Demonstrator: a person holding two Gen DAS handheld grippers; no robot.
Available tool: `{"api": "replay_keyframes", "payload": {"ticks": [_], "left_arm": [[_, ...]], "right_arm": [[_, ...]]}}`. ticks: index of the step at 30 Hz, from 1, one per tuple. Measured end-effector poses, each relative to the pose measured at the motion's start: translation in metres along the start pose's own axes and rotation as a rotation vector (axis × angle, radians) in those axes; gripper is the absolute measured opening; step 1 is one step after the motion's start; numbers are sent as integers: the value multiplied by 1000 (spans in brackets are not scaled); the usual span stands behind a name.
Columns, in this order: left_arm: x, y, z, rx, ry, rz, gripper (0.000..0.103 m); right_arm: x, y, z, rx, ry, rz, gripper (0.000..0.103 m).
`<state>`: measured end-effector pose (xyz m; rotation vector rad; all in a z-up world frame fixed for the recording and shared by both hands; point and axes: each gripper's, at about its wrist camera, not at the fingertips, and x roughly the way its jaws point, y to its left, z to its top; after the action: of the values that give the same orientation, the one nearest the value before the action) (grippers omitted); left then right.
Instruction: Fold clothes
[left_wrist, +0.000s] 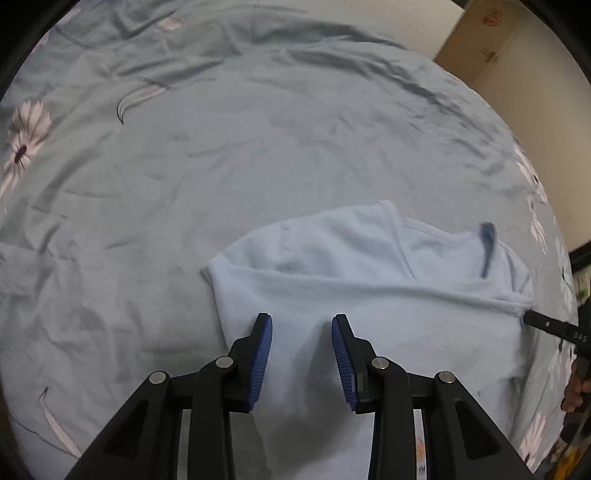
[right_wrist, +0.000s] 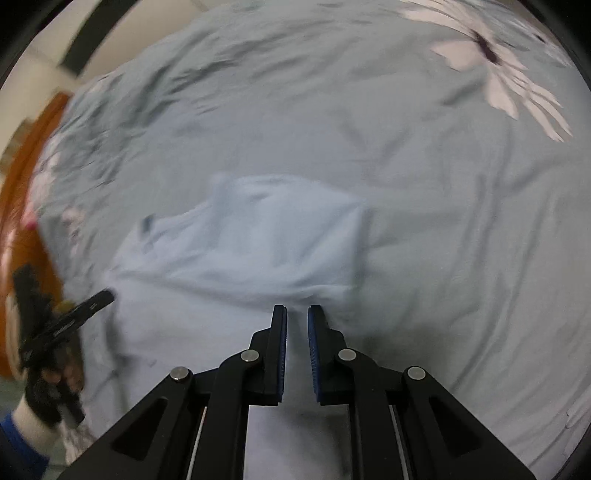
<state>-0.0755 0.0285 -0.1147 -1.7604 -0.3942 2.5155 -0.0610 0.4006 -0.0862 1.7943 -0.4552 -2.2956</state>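
A light blue shirt (left_wrist: 369, 295) was spread on a bed, lying on a grey-blue bedspread (left_wrist: 184, 166) printed with big white flowers. In the left wrist view the shirt was seen near the right edge of the bed, partly folded, with one flap laid over the rest. Its darker blue collar (left_wrist: 488, 247) was seen toward the right side. In the right wrist view the shirt (right_wrist: 258, 240) was blurred, and the small dark collar (right_wrist: 147, 223) was seen at its left.

The left tongs (left_wrist: 302, 325) were held just above the near part of the shirt. Their jaws were spread wide apart, and nothing was held between the blue pads (left_wrist: 263, 354). In the right wrist view the same left tongs (right_wrist: 105, 295) were seen at the left edge of the shirt, held by a gloved hand (right_wrist: 48, 384).

The right tongs (right_wrist: 297, 314) were held over the shirt's near fold. Their jaws stood close together with a small gap, and shirt cloth was seen in that gap. Whether the cloth was pinched could not be told. In the left wrist view a tip of the right tongs (left_wrist: 532, 317) was seen touching the shirt's right edge.

A brown cardboard box (left_wrist: 476, 40) was seen past the far right corner of the bed. An orange wooden board (right_wrist: 22, 184) was seen beyond the bed's left edge.
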Motion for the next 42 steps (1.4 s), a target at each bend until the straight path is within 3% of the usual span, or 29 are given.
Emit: {"api": "replay_keyframes", "payload": {"ticks": [6, 12, 14, 15, 16, 20, 21, 26, 30, 34, 38, 42], "left_arm": [[15, -1, 11, -19, 36, -6, 37], [-28, 5, -2, -60, 21, -78, 39], [-46, 12, -20, -93, 14, -81, 57], [-51, 15, -29, -117, 18, -84, 70], [-55, 17, -42, -147, 25, -88, 74], [-76, 29, -109, -274, 71, -85, 82], [-79, 30, -124, -291, 82, -83, 82], [-98, 28, -216, -383, 166, -96, 82], [-101, 28, -268, -424, 209, -99, 82], [-92, 37, -302, -418, 260, -121, 82], [-77, 43, -323, -398, 327, -122, 81], [-74, 43, -328, -379, 316, -199, 81]], "right_arm": [[15, -11, 4, 55, 25, -1, 8], [-22, -9, -4, 44, 4, 63, 11], [-38, -12, -18, 44, 8, 69, 13], [-44, -14, -30, 49, 19, 78, 21], [-49, -15, -43, 54, 35, 87, 33], [-67, -24, -115, 69, 101, 94, 53], [-70, -26, -130, 77, 113, 97, 63], [-86, -37, -211, 88, 140, 124, 69], [-84, -50, -264, 121, 182, 135, 70], [-79, -63, -302, 174, 211, 141, 70], [-77, -78, -325, 259, 171, 174, 70], [-78, -86, -331, 336, 138, 224, 69]]}}
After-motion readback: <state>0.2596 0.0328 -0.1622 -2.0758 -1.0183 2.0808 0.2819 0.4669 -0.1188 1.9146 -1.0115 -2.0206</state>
